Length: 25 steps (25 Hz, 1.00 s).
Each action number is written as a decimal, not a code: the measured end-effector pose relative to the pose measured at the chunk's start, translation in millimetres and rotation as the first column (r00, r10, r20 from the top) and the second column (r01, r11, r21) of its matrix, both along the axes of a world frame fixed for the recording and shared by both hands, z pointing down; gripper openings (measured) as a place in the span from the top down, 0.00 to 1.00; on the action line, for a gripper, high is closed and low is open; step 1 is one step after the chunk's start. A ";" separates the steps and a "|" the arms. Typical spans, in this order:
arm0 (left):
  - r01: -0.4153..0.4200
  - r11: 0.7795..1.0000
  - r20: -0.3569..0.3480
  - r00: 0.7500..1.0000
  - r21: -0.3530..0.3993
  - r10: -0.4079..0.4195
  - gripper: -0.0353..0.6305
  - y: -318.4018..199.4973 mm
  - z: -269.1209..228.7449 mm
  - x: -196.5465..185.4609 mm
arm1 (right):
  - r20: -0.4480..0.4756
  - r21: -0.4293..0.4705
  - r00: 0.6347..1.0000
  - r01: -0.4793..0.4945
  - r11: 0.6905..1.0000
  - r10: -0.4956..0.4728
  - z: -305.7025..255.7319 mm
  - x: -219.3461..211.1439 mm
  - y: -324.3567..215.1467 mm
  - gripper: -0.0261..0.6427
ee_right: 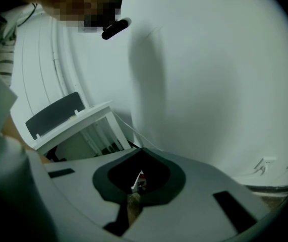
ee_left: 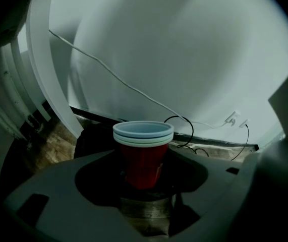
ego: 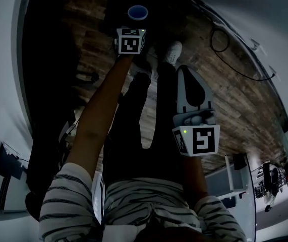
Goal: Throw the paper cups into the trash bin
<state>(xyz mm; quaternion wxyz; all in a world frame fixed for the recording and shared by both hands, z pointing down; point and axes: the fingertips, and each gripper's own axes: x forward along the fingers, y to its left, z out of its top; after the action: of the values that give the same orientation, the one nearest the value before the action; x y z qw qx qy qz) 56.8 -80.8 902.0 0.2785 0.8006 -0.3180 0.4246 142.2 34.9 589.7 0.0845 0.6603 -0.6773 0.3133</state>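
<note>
Stacked red paper cups (ee_left: 142,158) pinched in the left gripper (ee_left: 144,185)
They stand upright between its jaws, far out over the wood floor (ego: 234,100); the nearer right gripper (ee_right: 138,178) has its jaws pressed together.

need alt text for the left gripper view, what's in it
A stack of red paper cups with pale nested rims stands upright, clamped between the jaws of the left hand-held gripper. Behind it rises a white wall, with a thin cable running down across it.
</note>
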 end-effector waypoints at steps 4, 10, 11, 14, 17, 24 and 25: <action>0.003 0.999 0.017 1.000 -0.033 -0.002 0.51 0.9 16.6 -0.8 | 0.000 -0.007 1.000 -0.003 1.000 0.003 4.5 1.0 1.0 0.95; -0.056 0.998 0.039 0.998 -0.030 0.057 0.51 3.4 35.4 3.7 | 0.005 0.013 1.000 0.013 1.000 -0.013 12.1 -3.0 -7.9 0.95; -0.058 0.998 0.044 0.997 -0.033 0.059 0.51 3.7 39.6 3.6 | 0.002 0.011 1.000 0.014 1.000 -0.014 13.7 -2.4 -8.4 0.95; -0.051 0.997 0.060 0.997 -0.051 0.054 0.51 3.2 54.7 1.6 | 0.003 0.006 1.000 0.008 1.000 -0.008 17.1 -0.8 -9.7 0.95; -0.060 0.997 0.078 0.995 -0.047 0.063 0.51 -0.4 63.9 1.1 | -0.003 -0.007 1.000 0.005 1.000 -0.005 21.9 1.7 -7.8 0.95; -0.083 0.995 0.110 0.990 -0.064 0.089 0.51 0.5 78.8 0.9 | 0.000 -0.014 1.000 -0.019 1.000 0.019 27.3 8.7 -4.9 0.95; -0.090 0.994 0.112 0.989 -0.063 0.096 0.51 0.6 79.9 1.8 | 0.002 -0.014 1.000 -0.021 1.000 0.021 27.5 8.2 -5.2 0.95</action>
<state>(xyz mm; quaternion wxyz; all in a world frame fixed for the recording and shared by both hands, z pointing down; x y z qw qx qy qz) 58.6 -80.2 982.0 0.2628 0.7804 -0.2833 0.4916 150.4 29.7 617.1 0.0853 0.6664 -0.6682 0.3196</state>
